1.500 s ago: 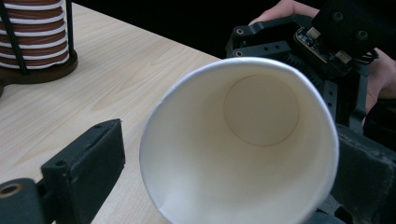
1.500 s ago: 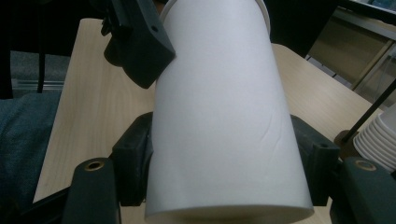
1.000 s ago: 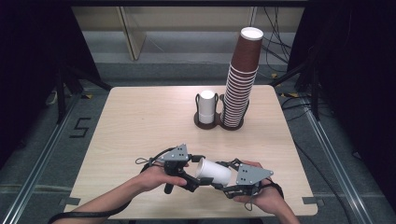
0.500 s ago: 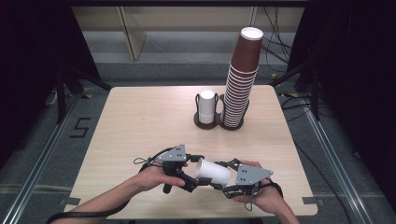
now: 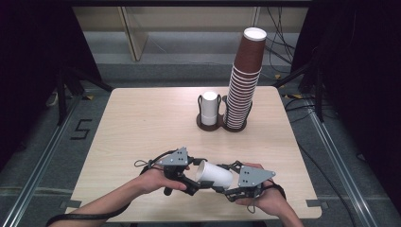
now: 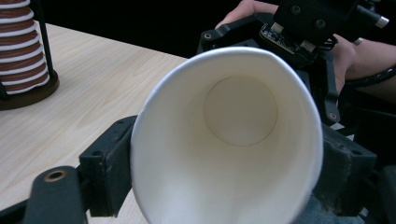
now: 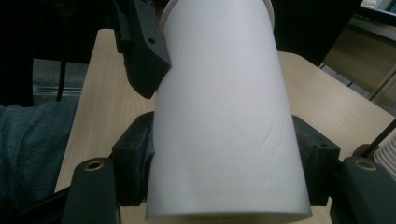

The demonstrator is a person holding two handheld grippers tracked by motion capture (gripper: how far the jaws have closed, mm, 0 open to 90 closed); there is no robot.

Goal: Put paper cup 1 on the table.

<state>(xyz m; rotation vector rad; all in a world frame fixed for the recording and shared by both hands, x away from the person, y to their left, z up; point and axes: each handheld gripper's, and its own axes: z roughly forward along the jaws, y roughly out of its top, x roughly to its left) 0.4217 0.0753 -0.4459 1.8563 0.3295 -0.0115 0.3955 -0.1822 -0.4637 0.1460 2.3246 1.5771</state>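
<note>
A white paper cup (image 5: 215, 175) lies on its side above the table's near edge, held between both grippers. My right gripper (image 5: 227, 182) is shut on the cup's body (image 7: 224, 116) near its base, a pad against each side. My left gripper (image 5: 196, 177) is at the cup's open end. In the left gripper view the mouth (image 6: 233, 140) faces the camera. The left jaws have just been closing with the cup between them, and both pads now press on the rim, which looks slightly oval. One left fingertip (image 7: 144, 51) shows beside the rim in the right gripper view.
At the table's far middle a dark two-post holder (image 5: 210, 125) carries a short stack of white cups (image 5: 209, 108) and a tall leaning stack of brown cups (image 5: 243, 80). Bare light wood (image 5: 142, 123) lies between the holder and the hands. A dark floor surrounds the table.
Both hands and the cup stay where they were. The left jaws have drawn in a little around the cup's mouth.
</note>
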